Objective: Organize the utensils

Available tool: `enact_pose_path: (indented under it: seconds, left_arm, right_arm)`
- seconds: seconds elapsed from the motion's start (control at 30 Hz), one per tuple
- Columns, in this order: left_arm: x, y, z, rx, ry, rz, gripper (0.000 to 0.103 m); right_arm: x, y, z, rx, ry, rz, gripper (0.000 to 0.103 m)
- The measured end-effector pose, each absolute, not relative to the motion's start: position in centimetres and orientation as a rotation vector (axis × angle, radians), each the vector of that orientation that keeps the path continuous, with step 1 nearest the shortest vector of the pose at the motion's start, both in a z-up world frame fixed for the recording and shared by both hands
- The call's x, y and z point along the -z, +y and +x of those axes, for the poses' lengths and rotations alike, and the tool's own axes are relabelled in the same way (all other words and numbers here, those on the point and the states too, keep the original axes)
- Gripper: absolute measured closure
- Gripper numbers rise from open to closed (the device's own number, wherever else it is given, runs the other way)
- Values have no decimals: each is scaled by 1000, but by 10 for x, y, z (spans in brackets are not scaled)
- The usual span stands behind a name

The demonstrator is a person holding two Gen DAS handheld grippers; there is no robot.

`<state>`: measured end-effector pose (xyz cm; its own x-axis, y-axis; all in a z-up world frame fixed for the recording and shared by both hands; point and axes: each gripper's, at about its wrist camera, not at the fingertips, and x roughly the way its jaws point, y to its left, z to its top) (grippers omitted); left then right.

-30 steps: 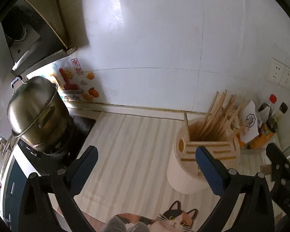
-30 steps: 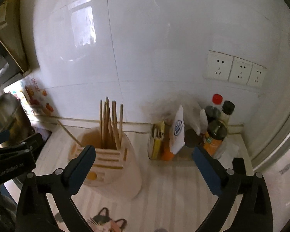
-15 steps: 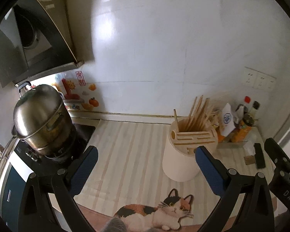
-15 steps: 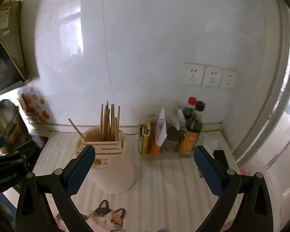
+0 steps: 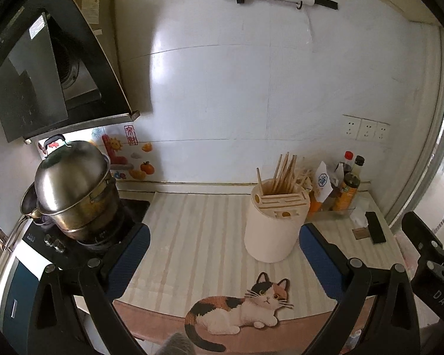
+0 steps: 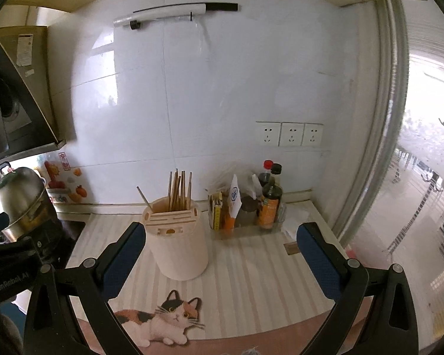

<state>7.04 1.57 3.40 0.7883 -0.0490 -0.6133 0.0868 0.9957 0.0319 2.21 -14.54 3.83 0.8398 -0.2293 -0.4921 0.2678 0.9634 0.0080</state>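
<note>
the right gripper [image 6: 219, 248] hangs above the striped counter mat [image 6: 251, 275], its blue-padded fingers [image 6: 124, 254] spread wide with nothing between them. a cream utensil holder [image 6: 177, 245] stands upright on the mat between the fingers, nearer the left one, with a bundle of wooden chopsticks [image 6: 179, 190] upright in its back opening and one leaning out to the left. just right of it, a clear tray [image 6: 245, 230] holds packets and sauce bottles [image 6: 269, 204]. a calico cat print [image 6: 165, 322] lies at the mat's near edge. the left gripper [image 6: 6, 263] shows at the left border, before a steel pot [image 6: 17, 198].
</note>
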Motion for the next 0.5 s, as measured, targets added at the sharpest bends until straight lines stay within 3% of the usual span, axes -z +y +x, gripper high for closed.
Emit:
enact_pose_path:
  seconds: [0.5]
  left_arm:
    - [-26, 0, 70, 46, 717, 52, 0]
  right_arm:
    - [-41, -159, 18, 232, 555, 55, 0]
